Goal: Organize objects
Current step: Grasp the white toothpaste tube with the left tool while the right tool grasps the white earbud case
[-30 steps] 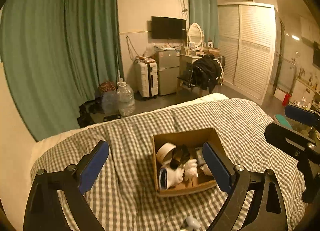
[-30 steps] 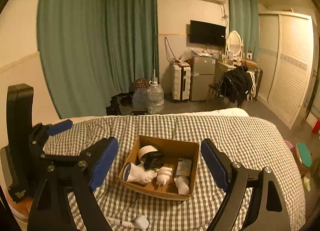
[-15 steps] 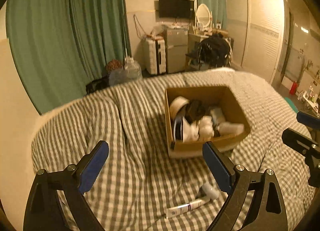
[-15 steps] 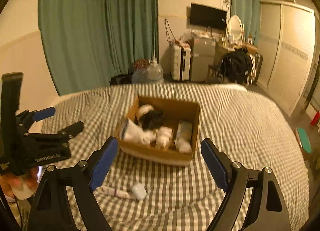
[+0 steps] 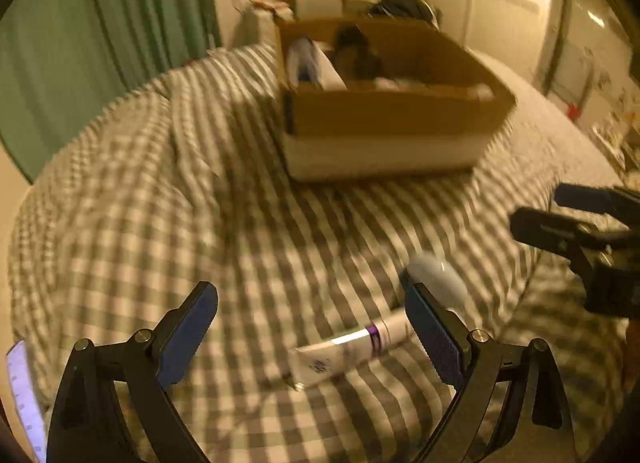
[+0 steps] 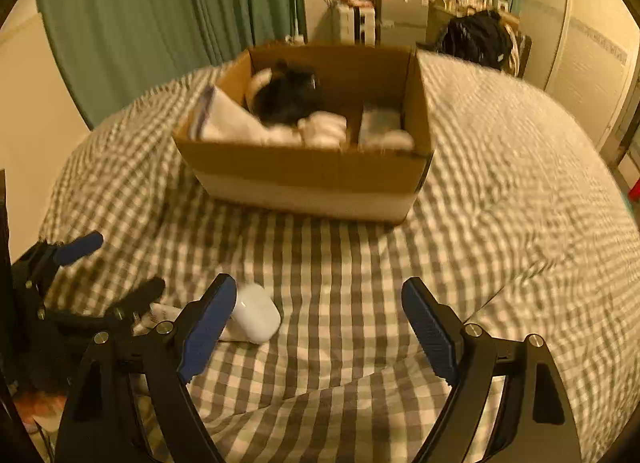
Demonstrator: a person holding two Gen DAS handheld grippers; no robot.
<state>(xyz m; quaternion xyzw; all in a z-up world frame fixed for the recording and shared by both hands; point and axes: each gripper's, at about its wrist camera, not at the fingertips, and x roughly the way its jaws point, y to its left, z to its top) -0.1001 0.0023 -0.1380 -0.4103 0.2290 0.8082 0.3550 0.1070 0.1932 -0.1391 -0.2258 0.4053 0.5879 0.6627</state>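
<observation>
Big bed with the grey-and-white checked cover [image 6: 360, 271] first: soft and rumpled, so worth going slow and not digging the tips into the folds. Open brown cardboard box [image 6: 312, 167] sitting toward the far side of it, already part full of white and dark bits, with what looks like a free pocket near the right-hand end. Left claw [image 5: 312, 337] wide open and empty, pointing down at the bedding; right claw [image 6: 316, 323] just as wide, also holding nothing. Lying loose on the cover well short of the box: a white squeeze tube with a purple band and rounded white cap [image 5: 360, 347], angled across the left claw's gap with the cap end tucked behind the right-hand pad. Probably best to shift a touch toward the cap, square the pads across the tube's body rather than along it, then pinch mid-body, not the slick cap. Soft tube, so gentle squeeze only. Everything's motion-blurred, so exact contact hard to call.
</observation>
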